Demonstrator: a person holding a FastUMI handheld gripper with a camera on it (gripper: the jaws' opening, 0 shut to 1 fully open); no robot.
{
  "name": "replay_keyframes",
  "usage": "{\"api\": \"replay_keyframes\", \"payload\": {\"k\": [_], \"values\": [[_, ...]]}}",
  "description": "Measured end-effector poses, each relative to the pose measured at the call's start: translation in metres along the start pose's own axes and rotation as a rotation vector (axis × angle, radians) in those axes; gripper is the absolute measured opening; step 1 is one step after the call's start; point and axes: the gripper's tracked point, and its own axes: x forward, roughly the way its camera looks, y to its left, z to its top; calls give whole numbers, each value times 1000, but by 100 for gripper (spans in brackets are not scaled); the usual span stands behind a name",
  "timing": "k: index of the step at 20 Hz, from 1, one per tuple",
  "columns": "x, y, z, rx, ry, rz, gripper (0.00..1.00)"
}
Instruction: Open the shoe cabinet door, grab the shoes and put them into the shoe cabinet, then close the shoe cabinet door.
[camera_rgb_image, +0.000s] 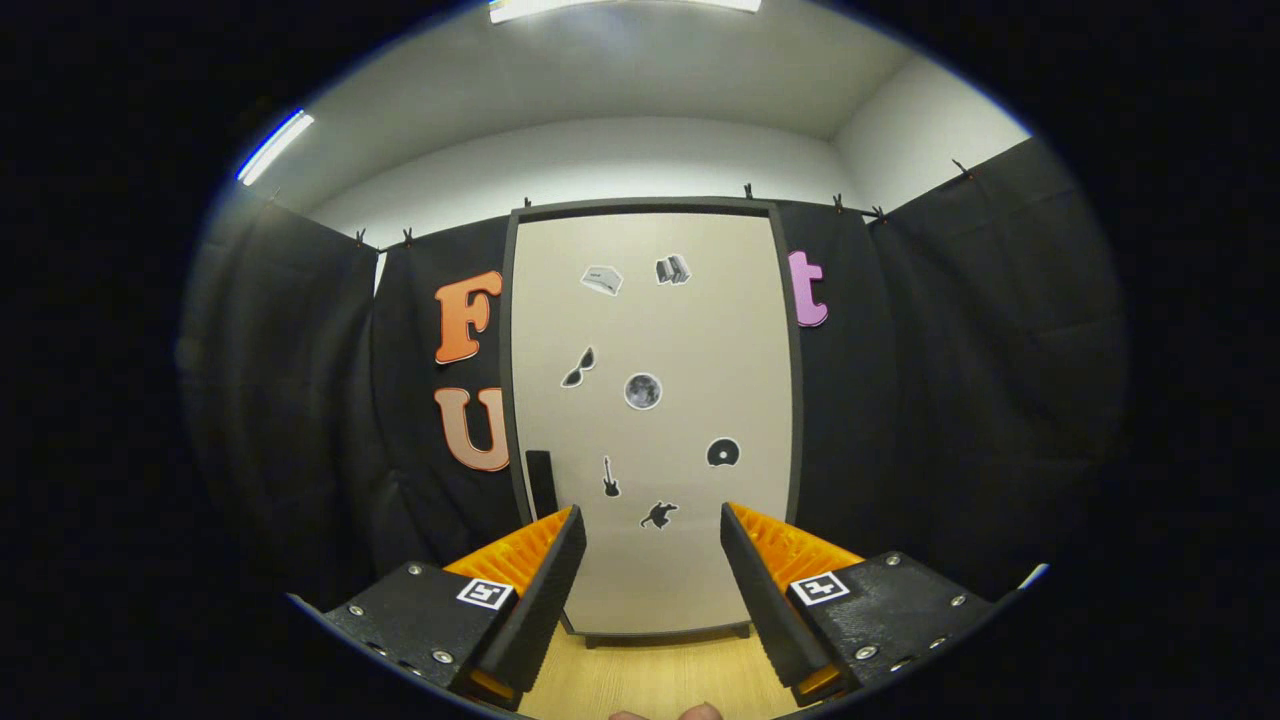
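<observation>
- I'm holding my claw (648, 525) up with its two fingers spread wide apart, gripping nothing.
- The shoe cabinet (650, 420) is standing straight ahead, beyond the fingers, against the booth's black cloth wall (950, 400).
- Its pale door (690, 350) is sitting closed inside a dark frame, facing me.
- A dark vertical handle (541, 483) is sitting low at the door's left edge, just above my left fingertip (560, 560).
- Small stickers (642, 391) are dotting the door: sunglasses, a moon, a guitar, a disc and others.
- The cabinet is resting on a wooden floor (650, 680), showing between my fingers.
- A ceiling light (620, 6) is glowing overhead.
- Fingertips of a hand (680, 713) are peeking in below the claw.
</observation>
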Motion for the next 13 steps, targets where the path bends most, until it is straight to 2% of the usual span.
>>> {"api": "replay_keyframes", "payload": {"k": [5, 13], "values": [[-50, -49, 4, 11, -17, -4, 85], [-81, -88, 13, 6, -46, -23, 85]]}}
